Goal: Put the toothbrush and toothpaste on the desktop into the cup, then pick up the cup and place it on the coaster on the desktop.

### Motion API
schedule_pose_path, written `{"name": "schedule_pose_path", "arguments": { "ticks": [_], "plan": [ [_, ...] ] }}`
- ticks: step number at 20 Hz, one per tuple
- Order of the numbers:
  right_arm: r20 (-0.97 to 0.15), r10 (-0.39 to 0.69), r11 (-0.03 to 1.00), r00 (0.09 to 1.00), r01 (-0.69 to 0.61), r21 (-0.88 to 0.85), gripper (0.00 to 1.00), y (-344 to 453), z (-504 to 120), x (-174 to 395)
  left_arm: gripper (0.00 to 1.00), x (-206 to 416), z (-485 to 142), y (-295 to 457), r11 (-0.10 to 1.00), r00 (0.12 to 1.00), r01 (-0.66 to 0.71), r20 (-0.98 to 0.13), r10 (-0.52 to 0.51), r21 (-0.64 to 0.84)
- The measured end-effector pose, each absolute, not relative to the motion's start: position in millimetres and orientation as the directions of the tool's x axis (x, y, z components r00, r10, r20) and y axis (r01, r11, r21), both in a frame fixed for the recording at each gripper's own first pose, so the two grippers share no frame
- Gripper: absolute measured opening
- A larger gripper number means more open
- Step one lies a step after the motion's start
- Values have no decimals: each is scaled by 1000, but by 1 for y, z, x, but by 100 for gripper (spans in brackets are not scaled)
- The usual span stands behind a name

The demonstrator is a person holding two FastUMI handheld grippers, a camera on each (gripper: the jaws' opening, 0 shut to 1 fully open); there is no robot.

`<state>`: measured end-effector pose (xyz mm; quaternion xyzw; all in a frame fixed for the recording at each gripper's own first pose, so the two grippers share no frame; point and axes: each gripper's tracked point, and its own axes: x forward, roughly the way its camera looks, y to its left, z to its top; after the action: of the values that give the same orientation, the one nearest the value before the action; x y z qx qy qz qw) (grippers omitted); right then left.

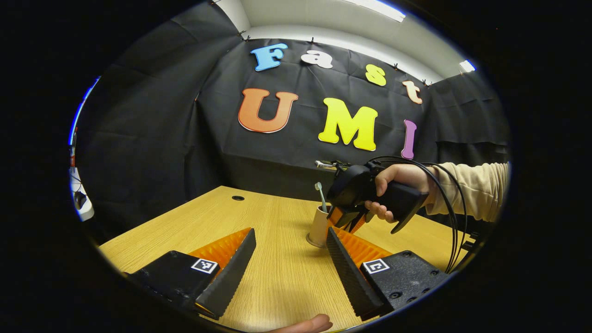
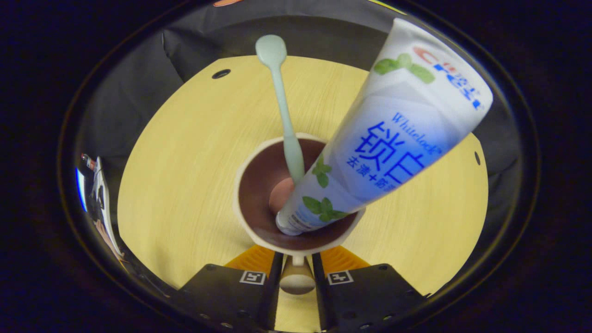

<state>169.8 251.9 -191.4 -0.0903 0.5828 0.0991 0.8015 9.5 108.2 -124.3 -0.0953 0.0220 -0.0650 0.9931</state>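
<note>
A beige cup [image 1: 318, 227] with a dark inside stands on the wooden table [image 1: 277, 286]. A pale green toothbrush [image 2: 286, 125] stands in the cup [image 2: 249, 185], head up. A white and blue toothpaste tube [image 2: 393, 134] leans in it too, cap down. Seen from above the cup, my right gripper [image 2: 296, 261] is shut on the cup's handle [image 2: 297, 279]. In the left gripper view a hand holds that right gripper [image 1: 350, 223] against the cup's right side. My left gripper [image 1: 290, 233] hovers low over the table in front of the cup, open, with nothing between its fingers.
The table has a cable hole [image 1: 237, 198] at its far left and another hole [image 2: 477, 158] to the right of the cup. Black cloth walls close behind the table's far edge. A fingertip [image 1: 310, 323] shows at the near edge.
</note>
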Motion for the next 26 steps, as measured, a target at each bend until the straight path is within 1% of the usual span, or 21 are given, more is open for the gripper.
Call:
{"name": "schedule_pose_path", "arguments": {
  "ticks": [3, 4, 5, 6, 7, 9, 11, 12, 13, 15, 19, 21, 23, 26],
  "plan": [
    [-944, 100, 965, 313, -261, 16, 43, 247, -175, 152, 98, 1, -124, 109, 978, 994, 97, -38, -106, -183],
    [-937, 123, 964, 326, -264, 35, 52, 244, -167, 145, 98, -4, -123, 106, 980, 994, 96, -41, -104, -177],
    [-926, 149, 959, 348, -279, 50, 58, 239, -159, 139, 98, -4, -122, 104, 981, 994, 92, -43, -101, -168],
    [-912, 164, 955, 377, -291, 52, 75, 231, -151, 132, 98, -4, -120, 102, 983, 994, 89, -43, -97, -161],
    [-896, 172, 955, 409, -294, 49, 80, 225, -139, 126, 98, -3, -116, 98, 984, 995, 88, -41, -96, -155],
    [-868, 205, 953, 452, -295, 72, 82, 213, -119, 106, 98, -3, -112, 89, 985, 995, 86, -43, -93, -149],
    [-837, 253, 948, 485, -297, 114, 86, 201, -104, 86, 98, -3, -111, 80, 986, 995, 81, -43, -88, -146],
    [-819, 253, 948, 515, -300, 103, 91, 191, -100, 79, 98, -3, -110, 75, 987, 995, 80, -42, -87, -141],
    [-795, 253, 948, 552, -304, 91, 93, 182, -95, 73, 98, -2, -109, 68, 988, 995, 78, -45, -85, -135],
    [-736, 254, 952, 627, -296, 76, 94, 162, -82, 58, 98, -2, -109, 56, 989, 995, 74, -57, -82, -127],
    [-621, 266, 958, 737, -274, 85, 95, 121, -58, 25, 98, -8, -108, 22, 990, 991, 92, -85, -102, -112],
    [-533, 248, 965, 809, -255, 62, 95, 98, -40, 13, 98, -14, -101, 8, 991, 991, 101, -84, -108, -86],
    [-420, 218, 973, 881, -229, 24, 95, 67, -31, -2, 98, -23, -92, -8, 992, 991, 111, -69, -116, -66],
    [-252, 152, 986, 956, -163, -24, 95, 27, -22, -30, 98, -43, -79, -31, 990, 990, 128, -42, -131, -66]
  ]
}}
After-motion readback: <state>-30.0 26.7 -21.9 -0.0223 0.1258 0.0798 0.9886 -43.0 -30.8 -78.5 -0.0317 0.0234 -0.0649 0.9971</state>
